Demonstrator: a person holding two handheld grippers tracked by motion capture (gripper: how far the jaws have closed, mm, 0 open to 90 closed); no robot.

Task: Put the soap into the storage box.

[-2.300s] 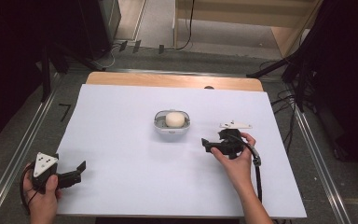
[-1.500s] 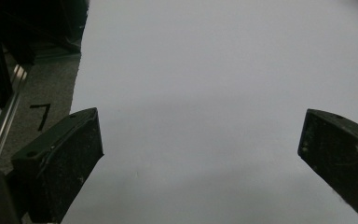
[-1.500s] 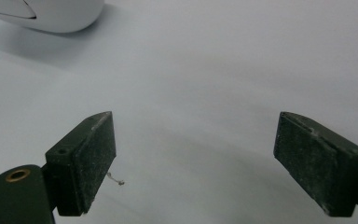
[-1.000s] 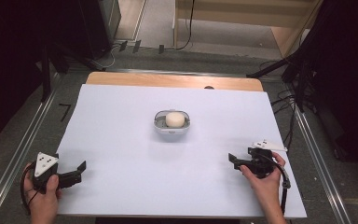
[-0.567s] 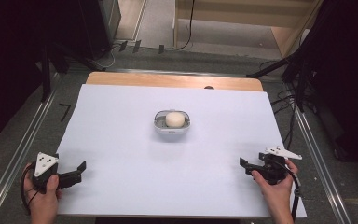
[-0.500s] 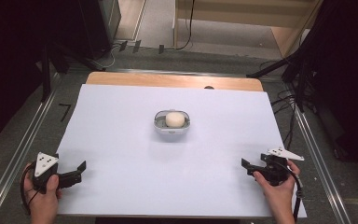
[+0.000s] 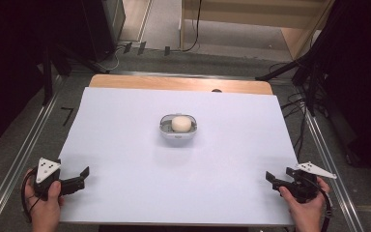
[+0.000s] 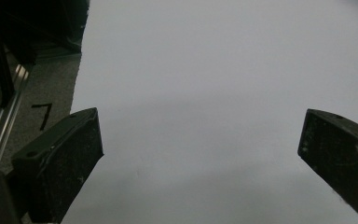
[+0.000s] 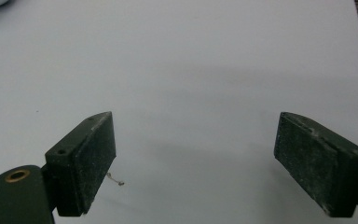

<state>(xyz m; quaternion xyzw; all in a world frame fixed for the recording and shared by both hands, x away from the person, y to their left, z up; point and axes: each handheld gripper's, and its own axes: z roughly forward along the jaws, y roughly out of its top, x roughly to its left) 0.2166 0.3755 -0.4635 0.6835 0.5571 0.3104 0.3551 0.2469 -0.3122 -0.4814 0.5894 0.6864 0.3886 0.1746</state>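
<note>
Item: bowl (image 7: pixel 178 129) at desk (image 7: pixel 125 145) centre, equidistant from my left gripper (image 7: pixel 79 178) and right gripper (image 7: pixel 274 179), both spread, at near corners.

Your surface (image 7: pixel 125 145) is covered in plain pale lavender-white, with a strip of bare light wood at its far edge. At its middle sits a small grey bowl (image 7: pixel 164 129) holding a cream-white round thing (image 7: pixel 180 123). Your left gripper (image 7: pixel 80 178) is black with a pale grey three-cornered plate on top; your right gripper (image 7: pixel 274 179) is black too, its plate nearly white. In the gripper views the fingers (image 9: pixel 81 161) read as dark olive-black with dusty, speckled faces, and a brass-coloured ring shows at one base.
</note>
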